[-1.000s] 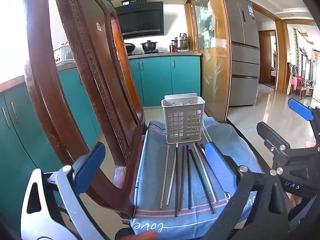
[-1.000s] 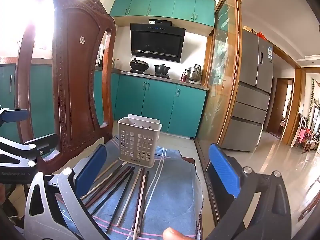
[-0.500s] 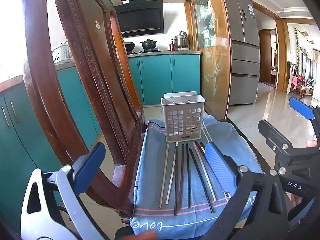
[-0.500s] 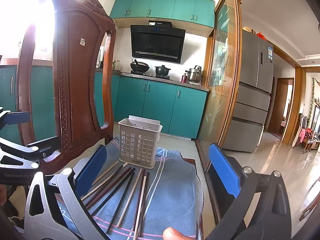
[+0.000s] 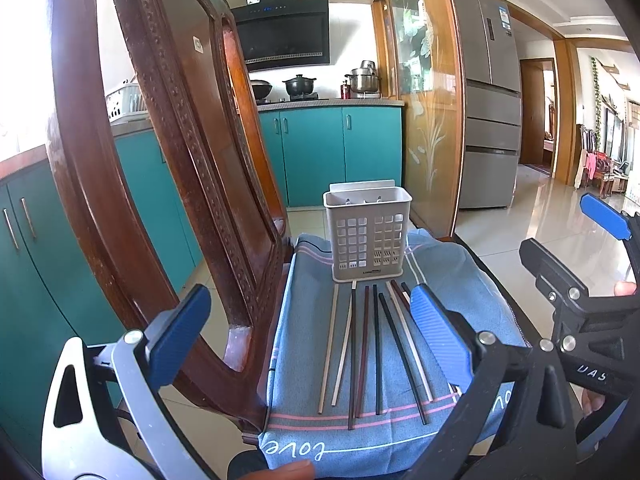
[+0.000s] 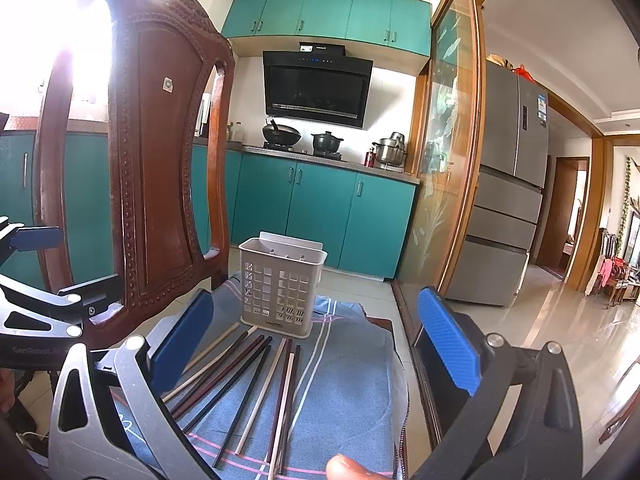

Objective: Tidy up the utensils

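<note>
Eight chopsticks [image 5: 362,344] side by side on a blue cloth [image 5: 460,280] lettered "love", one grey holder [image 5: 367,236] upright at their far ends, left gripper [image 5: 308,344] and right gripper [image 6: 316,344] both spread wide, holding nothing

carved wooden chair [image 5: 168,184], blue cloth [image 5: 304,344], fridge [image 6: 512,200]

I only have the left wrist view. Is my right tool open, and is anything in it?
Observer: The right tool is open; nothing sits between its blue pads.
Operator: The left tool has a pad hiding the rightmost chopsticks. What's there?
Observer: A close bunch of dark and pale chopsticks lies flat on the blue striped cloth, far ends just short of the grey perforated plastic basket.
</note>
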`<state>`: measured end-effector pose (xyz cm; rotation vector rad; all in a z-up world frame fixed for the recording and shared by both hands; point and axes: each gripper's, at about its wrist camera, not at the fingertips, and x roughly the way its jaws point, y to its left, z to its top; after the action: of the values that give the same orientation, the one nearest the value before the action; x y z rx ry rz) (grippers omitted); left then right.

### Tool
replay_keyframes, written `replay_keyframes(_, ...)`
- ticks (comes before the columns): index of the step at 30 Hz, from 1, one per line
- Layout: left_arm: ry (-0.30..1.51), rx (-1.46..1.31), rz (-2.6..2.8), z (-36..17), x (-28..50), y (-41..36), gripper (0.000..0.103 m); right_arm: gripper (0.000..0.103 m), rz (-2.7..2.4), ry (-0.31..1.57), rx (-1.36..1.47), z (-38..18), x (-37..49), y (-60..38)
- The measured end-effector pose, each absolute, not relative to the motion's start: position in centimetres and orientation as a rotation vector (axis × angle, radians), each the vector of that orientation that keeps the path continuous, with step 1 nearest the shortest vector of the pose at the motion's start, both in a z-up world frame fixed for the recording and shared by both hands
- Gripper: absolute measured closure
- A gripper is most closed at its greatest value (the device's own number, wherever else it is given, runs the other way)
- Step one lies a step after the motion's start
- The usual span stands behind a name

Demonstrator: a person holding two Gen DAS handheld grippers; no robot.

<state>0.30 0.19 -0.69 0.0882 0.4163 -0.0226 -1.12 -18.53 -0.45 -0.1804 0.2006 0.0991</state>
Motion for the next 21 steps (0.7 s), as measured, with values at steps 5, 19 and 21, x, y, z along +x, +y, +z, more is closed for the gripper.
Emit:
replay_keyframes(5, 0.417, 0.086, -0.021, -0.57, 0.43, 0.46, 0.004, 0.003, 0.104, 0.198, -0.177, -0.38, -1.13, -18.54)
replay_keyframes(19, 0.416, 0.083, -0.021, -0.47, 0.40, 0.54, 0.004, 0.003, 0.110, 0.193, -0.175, -0.33, -1.19, -18.51)
replay_keyframes(21, 0.416, 0.082, -0.021, -0.46, 0.42, 0.56, 0.004, 0.003, 0.113, 0.192, -0.176, -0.29, -1.16, -18.51)
